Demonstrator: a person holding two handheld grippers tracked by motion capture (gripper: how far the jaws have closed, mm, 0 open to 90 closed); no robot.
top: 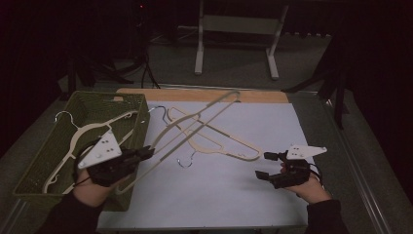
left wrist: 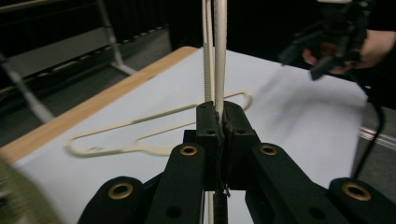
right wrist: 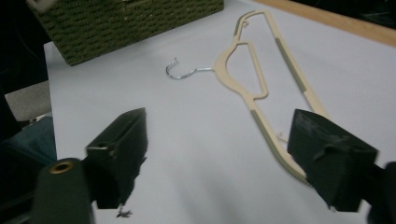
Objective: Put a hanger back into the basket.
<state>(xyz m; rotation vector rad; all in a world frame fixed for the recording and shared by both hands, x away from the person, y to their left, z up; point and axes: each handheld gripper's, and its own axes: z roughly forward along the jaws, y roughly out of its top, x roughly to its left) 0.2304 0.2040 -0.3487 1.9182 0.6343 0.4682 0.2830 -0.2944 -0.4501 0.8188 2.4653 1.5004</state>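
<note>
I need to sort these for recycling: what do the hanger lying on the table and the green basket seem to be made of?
The hanger looks like matte cream plastic, going by its smooth moulded frame. Its grey-green ribbed strips are possibly rubbery grip pads, and its shiny silver hook is probably metal wire. The basket shows a fine olive-green woven texture, so it is either moulded plastic or wicker; the look leaves that open.

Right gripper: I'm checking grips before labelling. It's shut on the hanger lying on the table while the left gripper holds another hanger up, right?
Not quite. The right gripper is open, holding nothing; the right gripper view shows the flat hanger beyond its jaws. The left gripper does grip the raised hanger.
</note>
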